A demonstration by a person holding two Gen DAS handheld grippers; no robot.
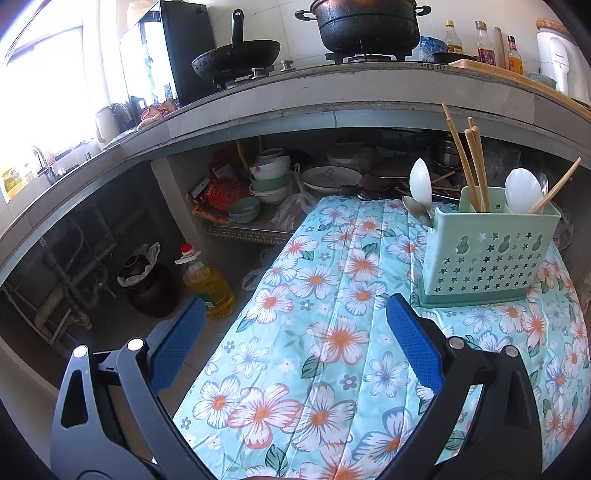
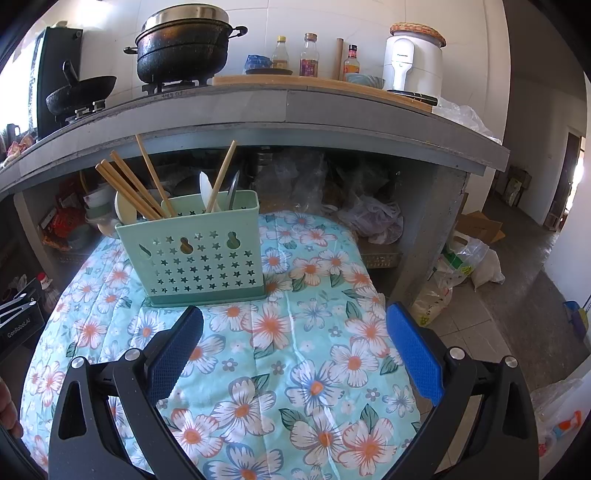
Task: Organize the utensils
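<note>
In the left wrist view, the left gripper (image 1: pixel 295 339) hovers over a table covered by a floral cloth (image 1: pixel 325 332), its jaws spread wide with nothing between the blue pads. Ahead and to the right, near the far end of the cloth, stands a pale green utensil holder (image 1: pixel 487 254) with star-shaped holes, upright on its darker base. Wooden chopsticks (image 1: pixel 474 170) lean out of its middle section, a white spoon (image 1: pixel 522 190) rises from the right section, and another white spoon (image 1: pixel 421 182) with a metal spoon (image 1: pixel 415 210) beside it shows at the holder's left end. Behind the table runs a grey kitchen counter (image 1: pixel 332 92) carrying a wok (image 1: pixel 236 59) and a black pot (image 1: pixel 367 26); bowls and plates sit on the shelf below it, and a bottle of yellow oil (image 1: pixel 208 280) stands on the floor to the left of the table. In the right wrist view, the right gripper (image 2: pixel 295 339) is likewise held above the floral cloth (image 2: pixel 314 350) with its jaws wide apart and empty. The utensil holder (image 2: pixel 199 251) stands ahead and to the left, just beyond the left pad, well apart from the fingertips. Chopsticks (image 2: pixel 129 190) fan out of its left part, and one more stick leans from the right part beside a white spoon (image 2: pixel 207 192). The black pot (image 2: pixel 183 48), several sauce bottles and a white appliance (image 2: pixel 412 62) line the counter behind.
</note>
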